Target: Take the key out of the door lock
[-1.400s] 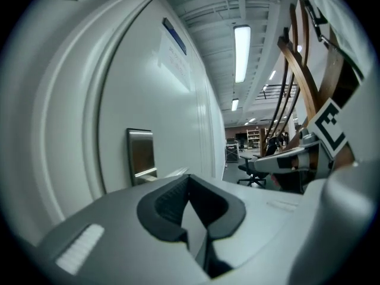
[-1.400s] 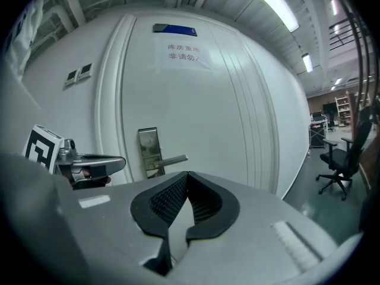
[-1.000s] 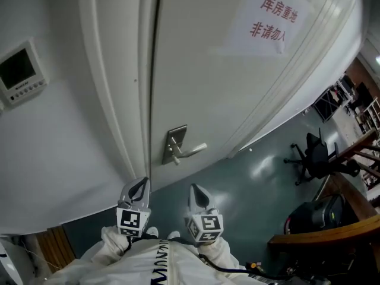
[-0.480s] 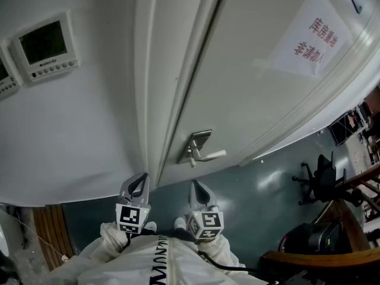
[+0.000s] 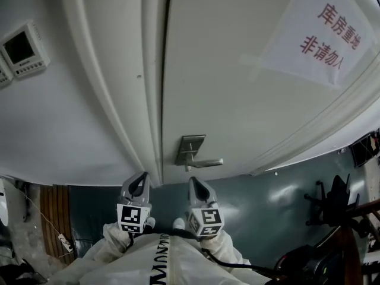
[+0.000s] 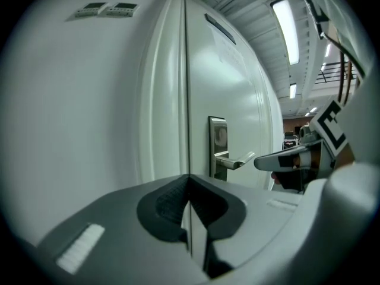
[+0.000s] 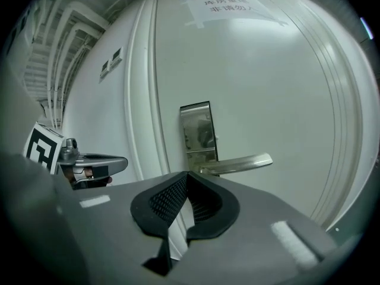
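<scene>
The left hand-held gripper (image 6: 189, 180) and the right hand-held gripper (image 7: 187, 178) both have their jaws pressed together with nothing between them. They are side by side, short of the door (image 5: 237, 88) and touching nothing. The lock plate (image 5: 191, 149) sits at the door's left edge, beside the frame (image 5: 119, 100); its lever (image 5: 208, 162) runs level toward the right. The key is too small to make out, so its direction can't be told. A paper notice (image 5: 323, 34) hangs higher up, and a control panel (image 5: 24, 49) is on the wall at left.

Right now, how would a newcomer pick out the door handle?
Find the big white door with the paper notice in red print. Near its left edge sits a steel plate; the handle is the silver lever pointing right from it, the only shiny metal there.
</scene>
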Demonstrator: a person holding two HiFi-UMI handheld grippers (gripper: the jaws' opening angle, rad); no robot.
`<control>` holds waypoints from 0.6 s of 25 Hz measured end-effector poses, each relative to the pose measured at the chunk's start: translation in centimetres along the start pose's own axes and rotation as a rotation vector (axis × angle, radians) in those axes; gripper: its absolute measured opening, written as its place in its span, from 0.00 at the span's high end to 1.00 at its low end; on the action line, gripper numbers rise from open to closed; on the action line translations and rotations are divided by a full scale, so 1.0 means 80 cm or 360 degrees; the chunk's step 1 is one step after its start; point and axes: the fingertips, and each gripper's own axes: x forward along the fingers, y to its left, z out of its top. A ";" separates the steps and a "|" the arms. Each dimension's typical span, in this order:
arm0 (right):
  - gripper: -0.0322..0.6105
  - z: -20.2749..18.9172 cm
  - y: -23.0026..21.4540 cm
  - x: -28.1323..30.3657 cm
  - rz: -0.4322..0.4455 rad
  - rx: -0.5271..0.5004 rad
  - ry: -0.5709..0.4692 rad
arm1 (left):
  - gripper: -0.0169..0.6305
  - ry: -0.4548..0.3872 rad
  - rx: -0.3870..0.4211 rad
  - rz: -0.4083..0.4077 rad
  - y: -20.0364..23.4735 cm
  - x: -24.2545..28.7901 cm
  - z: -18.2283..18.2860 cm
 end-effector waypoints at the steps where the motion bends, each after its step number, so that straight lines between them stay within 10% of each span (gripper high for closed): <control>1: 0.95 0.000 -0.006 -0.001 0.0024 0.0000 0.0005 | 0.97 0.0006 -0.0002 0.0024 -0.006 -0.001 0.001; 15: 0.95 -0.004 -0.042 -0.012 0.0129 0.0057 0.0006 | 0.97 0.0021 0.0006 0.0098 -0.049 0.005 0.009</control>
